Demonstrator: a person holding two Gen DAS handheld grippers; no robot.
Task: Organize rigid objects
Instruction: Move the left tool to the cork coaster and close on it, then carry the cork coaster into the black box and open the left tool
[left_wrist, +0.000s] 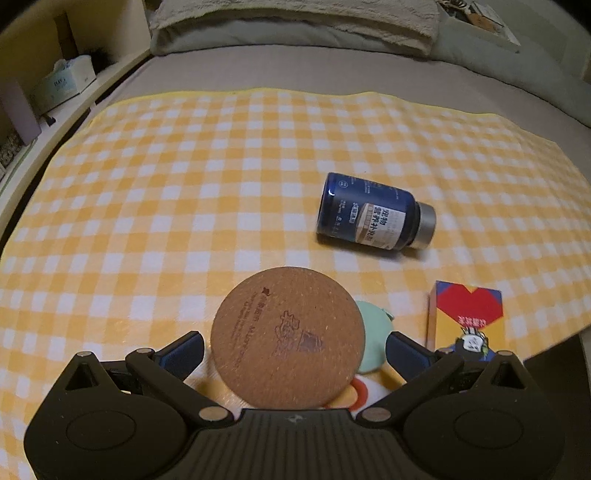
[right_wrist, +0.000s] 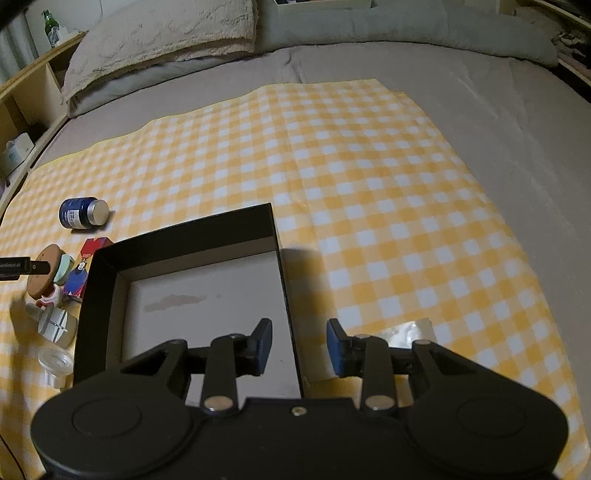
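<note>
A round cork lid (left_wrist: 288, 339) fills the space between the fingers of my left gripper (left_wrist: 295, 350), which stands open around it; neither pad shows contact. A pale green round piece (left_wrist: 373, 339) peeks out behind the lid. A blue bottle (left_wrist: 373, 216) with a silver cap lies on its side further out, and a colourful card box (left_wrist: 467, 317) lies to the right. My right gripper (right_wrist: 300, 347) straddles the right wall of the black box (right_wrist: 177, 236), with its pads apart from the wall. The box's pale floor is bare.
The yellow checked cloth (right_wrist: 369, 184) lies on a grey bed, with pillows (right_wrist: 159, 33) at the far end. Left of the black box lie a white round piece (right_wrist: 55, 325) and a clear one (right_wrist: 55, 360). A shelf with a tissue box (left_wrist: 62, 83) runs along the left.
</note>
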